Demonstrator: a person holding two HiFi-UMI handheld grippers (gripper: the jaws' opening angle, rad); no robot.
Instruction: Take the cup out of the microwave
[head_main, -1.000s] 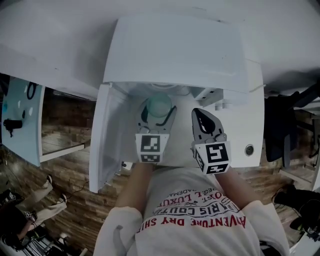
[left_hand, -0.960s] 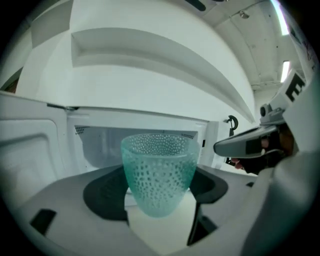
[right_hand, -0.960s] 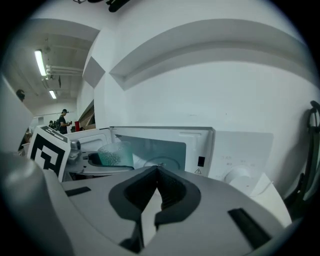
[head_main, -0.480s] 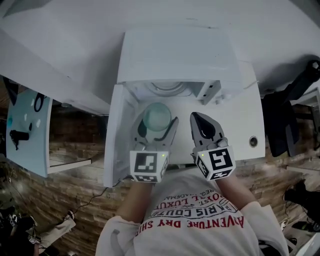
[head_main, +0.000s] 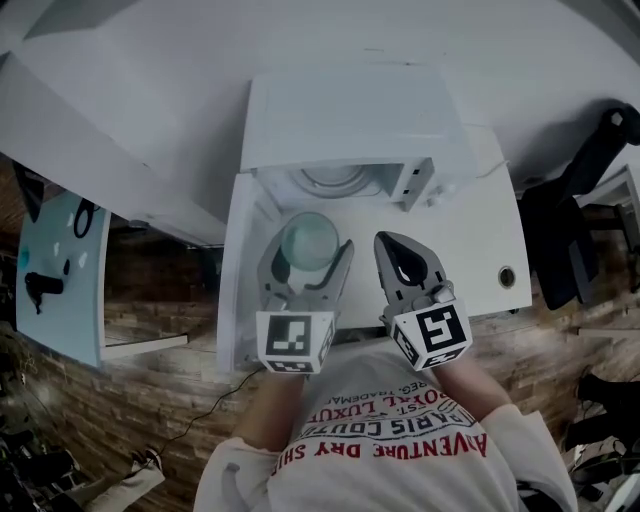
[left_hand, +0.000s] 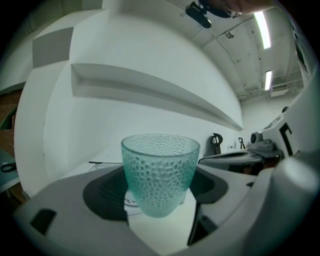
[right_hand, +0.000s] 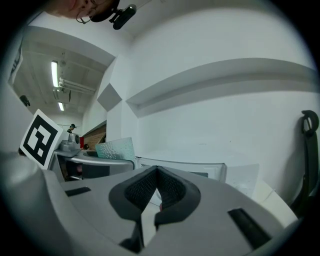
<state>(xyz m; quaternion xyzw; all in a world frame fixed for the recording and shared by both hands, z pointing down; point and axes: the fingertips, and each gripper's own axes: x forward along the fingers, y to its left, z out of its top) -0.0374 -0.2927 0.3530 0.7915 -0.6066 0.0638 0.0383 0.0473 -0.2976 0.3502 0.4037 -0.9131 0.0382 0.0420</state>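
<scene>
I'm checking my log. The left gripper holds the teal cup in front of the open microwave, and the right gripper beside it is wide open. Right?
Not quite: the right gripper is shut, its fingers meeting on nothing, as the right gripper view shows. The left gripper does hold the teal cup in front of the open microwave.

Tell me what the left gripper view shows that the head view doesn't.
Only the left gripper view: the dimpled sides of the teal textured glass cup, plus ceiling strip lights. Only the head view: the person's white printed shirt and the wooden floor. Both: that cup clamped in the left hand-held gripper.
</scene>
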